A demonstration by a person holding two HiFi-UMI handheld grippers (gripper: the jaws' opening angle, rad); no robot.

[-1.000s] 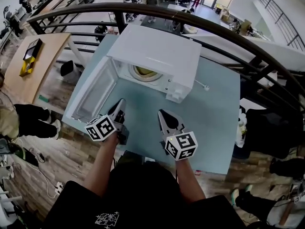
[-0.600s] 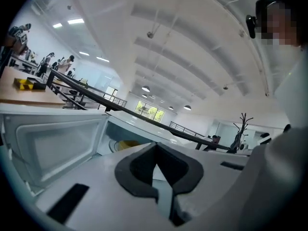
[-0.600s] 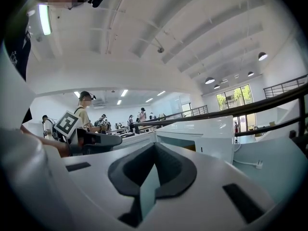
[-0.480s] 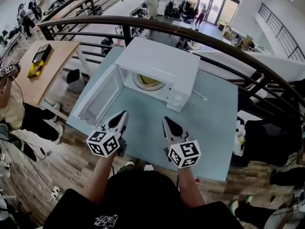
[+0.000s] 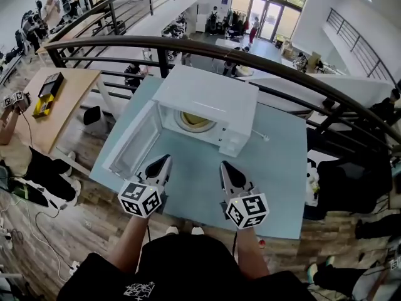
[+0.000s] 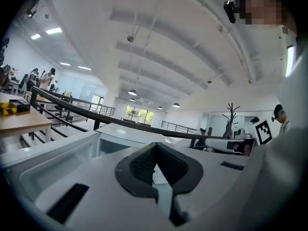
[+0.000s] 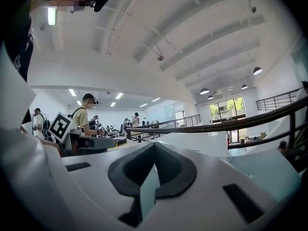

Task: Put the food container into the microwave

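Observation:
A white microwave (image 5: 210, 99) stands at the back of the pale blue table (image 5: 282, 168), its door (image 5: 135, 140) swung open to the left. Inside the cavity a round pale-yellow food container (image 5: 195, 121) shows, partly hidden by the roof. My left gripper (image 5: 164, 162) and right gripper (image 5: 225, 168) hover side by side over the table in front of the microwave, both shut and holding nothing. In the left gripper view the left gripper (image 6: 155, 146) points at the microwave (image 6: 113, 138). In the right gripper view the right gripper (image 7: 154, 146) points past the microwave (image 7: 207, 141).
A black curved railing (image 5: 263, 50) runs behind the table, with a drop to a lower floor beyond. A wooden desk (image 5: 50, 99) stands at the left. The microwave's cable (image 5: 262, 137) lies at its right. A person (image 7: 84, 114) stands off to the side.
The head view has tilted, so everything sits lower in the picture. Both grippers stay shut and about as far from the microwave as before.

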